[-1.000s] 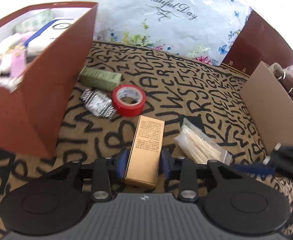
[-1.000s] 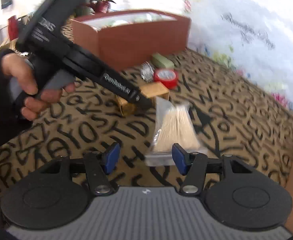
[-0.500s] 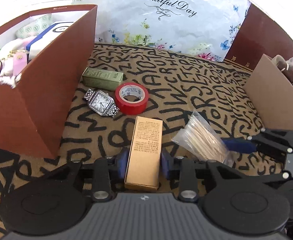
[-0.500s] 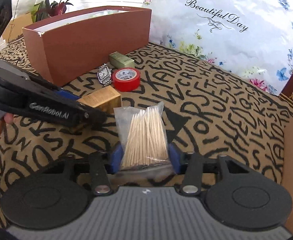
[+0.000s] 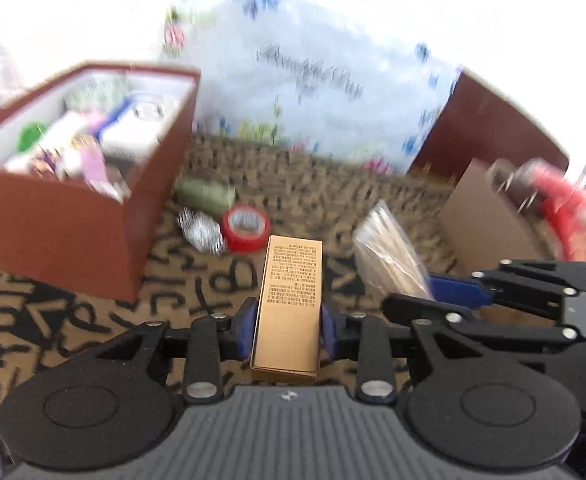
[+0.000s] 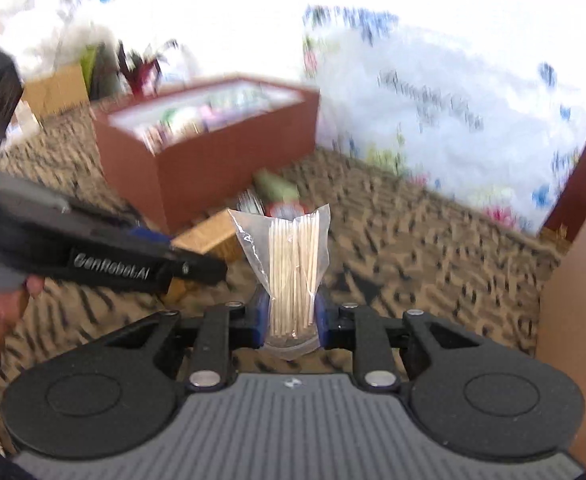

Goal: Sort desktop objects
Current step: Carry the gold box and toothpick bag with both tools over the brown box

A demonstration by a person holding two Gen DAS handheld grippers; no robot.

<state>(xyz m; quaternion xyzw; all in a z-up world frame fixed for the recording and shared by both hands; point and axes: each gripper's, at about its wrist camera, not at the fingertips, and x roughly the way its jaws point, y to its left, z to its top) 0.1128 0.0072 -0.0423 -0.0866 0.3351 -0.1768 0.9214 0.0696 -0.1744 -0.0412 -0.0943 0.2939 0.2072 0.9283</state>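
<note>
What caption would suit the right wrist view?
Right tongs closing on a bag of wooden sticks above the patterned cloth.

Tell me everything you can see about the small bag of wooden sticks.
The bag of wooden sticks is a small clear plastic pouch, crinkled, holding a tight bundle of thin pale sticks like toothpicks. It stands upright between the blue pads of the right gripper, whose jaws are closing on its lower part. Its top flares open above the sticks. It seems lifted off the patterned cloth.
</note>
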